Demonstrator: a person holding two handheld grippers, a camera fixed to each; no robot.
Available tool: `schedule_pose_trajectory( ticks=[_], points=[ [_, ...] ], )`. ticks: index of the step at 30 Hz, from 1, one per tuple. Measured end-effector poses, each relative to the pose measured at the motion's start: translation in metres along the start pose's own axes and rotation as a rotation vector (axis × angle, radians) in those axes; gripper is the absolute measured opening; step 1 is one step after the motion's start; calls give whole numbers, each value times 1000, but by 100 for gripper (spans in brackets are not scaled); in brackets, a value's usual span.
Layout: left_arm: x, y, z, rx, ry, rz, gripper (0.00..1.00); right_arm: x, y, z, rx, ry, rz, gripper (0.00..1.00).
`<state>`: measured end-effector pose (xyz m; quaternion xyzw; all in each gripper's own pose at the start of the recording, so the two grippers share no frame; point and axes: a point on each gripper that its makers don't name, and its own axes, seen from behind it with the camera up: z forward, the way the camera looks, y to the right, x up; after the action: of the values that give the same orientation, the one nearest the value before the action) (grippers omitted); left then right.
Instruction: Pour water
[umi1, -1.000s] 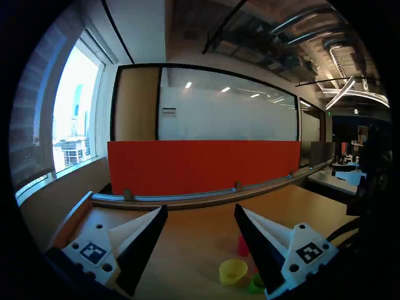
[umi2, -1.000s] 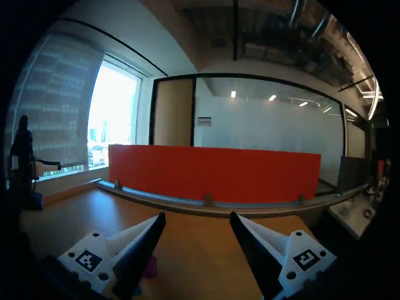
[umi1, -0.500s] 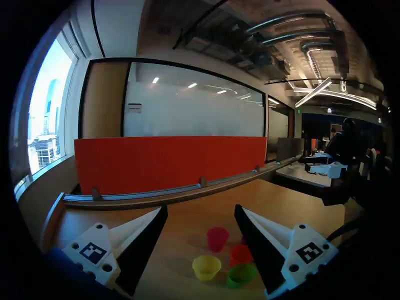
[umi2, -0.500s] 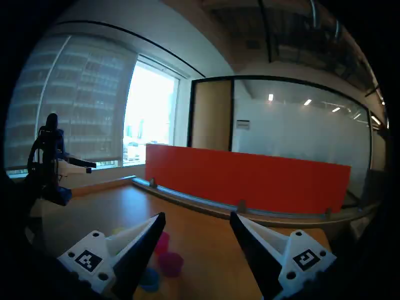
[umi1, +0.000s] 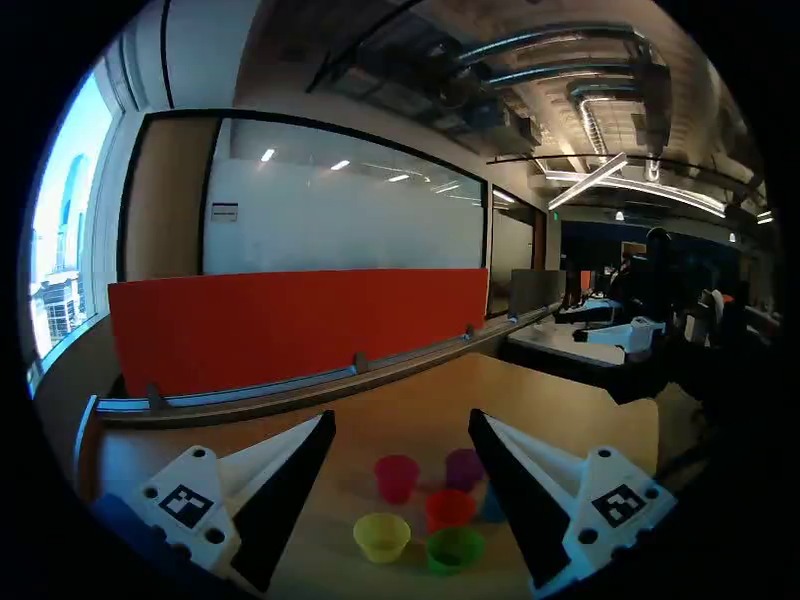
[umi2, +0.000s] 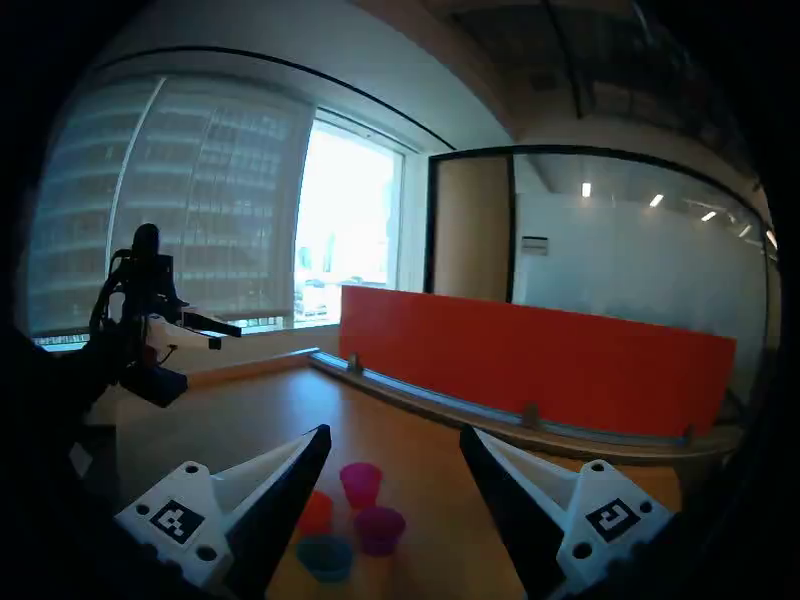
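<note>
The left hand-held gripper (umi1: 400, 415) hangs above the tabletop (umi1: 420, 405) with its jaws spread wide and nothing between them. Each finger carries a square black-and-white marker (umi1: 186, 505) that bears a pattern, not letters.

Just ahead, between the fingers, six cups stand upright in a tight cluster. The pink cup (umi1: 396, 477) and purple cup (umi1: 463, 467) are at the back and the red cup (umi1: 449, 508) is in the middle. The yellow cup (umi1: 382, 536) and green cup (umi1: 455, 549) are nearest, and the blue cup (umi1: 490, 508) is half hidden behind the right finger. Whether any of them holds water cannot be told.

The cluster sits well short of the tabletop's far edge, where a metal rail (umi1: 300, 385) and an orange-red divider (umi1: 300, 325) run. Behind the divider is a glass wall (umi1: 350, 220) with a small sign (umi1: 225, 212), too small to read.

The right hand-held gripper (umi2: 395, 430) is likewise wide open and empty above the tabletop. In the right gripper view the pink cup, purple cup, red cup and blue cup stand between its fingers, with the red cup partly behind the left finger. Toward the tabletop's left edge in that view, well apart from the cups, the left hand-held gripper is held on a person's arm (umi2: 50, 385), dark against a blind. A bright window (umi2: 345, 240) lies beyond.
</note>
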<state>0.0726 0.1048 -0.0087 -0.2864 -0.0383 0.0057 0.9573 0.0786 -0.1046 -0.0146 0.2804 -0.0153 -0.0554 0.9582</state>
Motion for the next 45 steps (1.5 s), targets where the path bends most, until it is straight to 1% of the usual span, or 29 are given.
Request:
schedule_pose_trajectory(
  ticks=[6, 15, 20, 24, 29, 32, 36, 41, 45],
  points=[
    [-8, 4, 3, -27, -27, 34, 99, -6, -8, 3, 55, -33, 2, 100],
    [-24, 10, 7, -81, -92, 60, 99, -19, -25, 4, 164, -105, -39, 100],
    [-35, 14, 9, -109, -117, 83, 99, -28, -31, 5, 202, -137, -58, 100],
    [-42, 16, 11, -127, -127, 90, 99, -38, -37, 4, 230, -168, -73, 100],
    [-48, 14, 12, -130, -134, 86, 99, -49, -40, 6, 246, -198, -84, 100],
    [-53, 16, 11, -147, -142, 80, 99, -55, -41, 7, 255, -215, -87, 100],
    [-65, 18, 12, -170, -172, 69, 99, -65, -42, 8, 265, -236, -89, 100],
    [-83, 19, 15, -181, -217, 60, 99, -79, -44, 8, 280, -263, -94, 100],
    [-98, 18, 16, -176, -241, 79, 99, -94, -43, 9, 285, -284, -98, 100]
  ],
)
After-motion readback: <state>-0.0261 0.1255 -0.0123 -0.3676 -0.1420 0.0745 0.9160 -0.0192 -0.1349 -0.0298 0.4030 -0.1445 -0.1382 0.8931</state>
